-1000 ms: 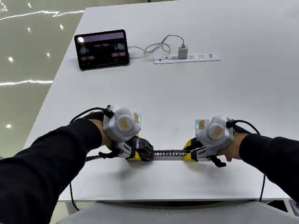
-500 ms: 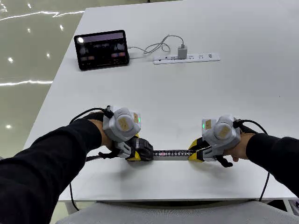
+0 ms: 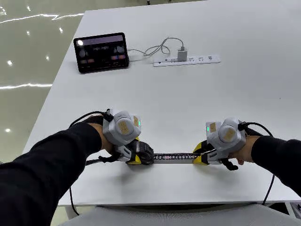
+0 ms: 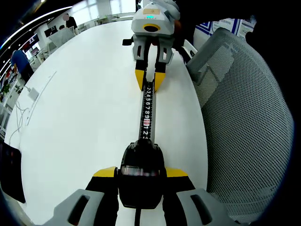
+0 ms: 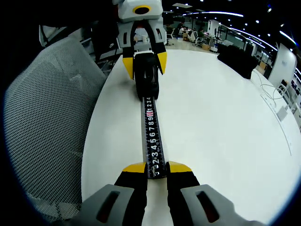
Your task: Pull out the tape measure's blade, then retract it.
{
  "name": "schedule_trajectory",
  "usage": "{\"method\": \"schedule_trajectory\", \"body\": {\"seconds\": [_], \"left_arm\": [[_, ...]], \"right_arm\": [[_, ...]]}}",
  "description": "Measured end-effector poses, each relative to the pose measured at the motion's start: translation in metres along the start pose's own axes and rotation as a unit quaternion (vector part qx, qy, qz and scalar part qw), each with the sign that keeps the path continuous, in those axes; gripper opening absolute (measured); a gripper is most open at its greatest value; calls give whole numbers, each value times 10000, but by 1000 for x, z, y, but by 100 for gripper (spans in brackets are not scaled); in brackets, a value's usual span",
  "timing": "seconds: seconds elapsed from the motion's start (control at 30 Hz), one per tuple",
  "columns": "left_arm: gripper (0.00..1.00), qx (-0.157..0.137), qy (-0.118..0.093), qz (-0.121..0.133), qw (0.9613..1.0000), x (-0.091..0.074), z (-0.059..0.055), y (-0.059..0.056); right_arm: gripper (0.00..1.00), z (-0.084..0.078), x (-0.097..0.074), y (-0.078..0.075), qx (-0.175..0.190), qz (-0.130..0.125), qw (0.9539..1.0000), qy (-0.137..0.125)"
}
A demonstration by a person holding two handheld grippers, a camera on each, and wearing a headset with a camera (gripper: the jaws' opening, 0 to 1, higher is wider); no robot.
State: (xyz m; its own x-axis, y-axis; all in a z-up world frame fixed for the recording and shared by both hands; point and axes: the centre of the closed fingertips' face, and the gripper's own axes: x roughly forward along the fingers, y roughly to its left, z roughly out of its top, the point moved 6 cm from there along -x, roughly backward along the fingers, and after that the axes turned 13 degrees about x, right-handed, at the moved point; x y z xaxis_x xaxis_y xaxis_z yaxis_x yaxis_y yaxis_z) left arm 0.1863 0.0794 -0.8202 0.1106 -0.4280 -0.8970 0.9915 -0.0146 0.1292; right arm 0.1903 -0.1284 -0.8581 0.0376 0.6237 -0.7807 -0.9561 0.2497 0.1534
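A black tape measure case (image 3: 144,153) lies near the table's front edge, clamped between the yellow-tipped jaws of my left gripper (image 3: 136,154). In the left gripper view the case (image 4: 140,173) sits low between the jaws. The numbered blade (image 3: 174,156) runs flat along the table to the right, where my right gripper (image 3: 200,154) is shut on its end. The right gripper view has the blade (image 5: 151,132) leading from my right gripper (image 5: 156,168) to the case (image 5: 145,75). The left gripper view has the blade (image 4: 147,112) stretching to the right gripper (image 4: 150,80).
A dark tablet (image 3: 101,51) stands at the far left of the white table (image 3: 188,94), with a white power strip (image 3: 186,60) and charger cable beside it. A grey mesh chair (image 4: 244,132) sits at the table's near edge.
My right gripper has moved further right along the table, drawing more blade out of the case. The left gripper and case have stayed put.
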Motion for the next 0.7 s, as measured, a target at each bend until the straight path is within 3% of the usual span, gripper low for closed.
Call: {"method": "schedule_trajectory", "body": {"seconds": [0.7], "left_arm": [[32, -69, 4, 26, 10000, 0, 1, -1]], "right_arm": [[11, -8, -6, -5, -21, -34, 10000, 64]]}}
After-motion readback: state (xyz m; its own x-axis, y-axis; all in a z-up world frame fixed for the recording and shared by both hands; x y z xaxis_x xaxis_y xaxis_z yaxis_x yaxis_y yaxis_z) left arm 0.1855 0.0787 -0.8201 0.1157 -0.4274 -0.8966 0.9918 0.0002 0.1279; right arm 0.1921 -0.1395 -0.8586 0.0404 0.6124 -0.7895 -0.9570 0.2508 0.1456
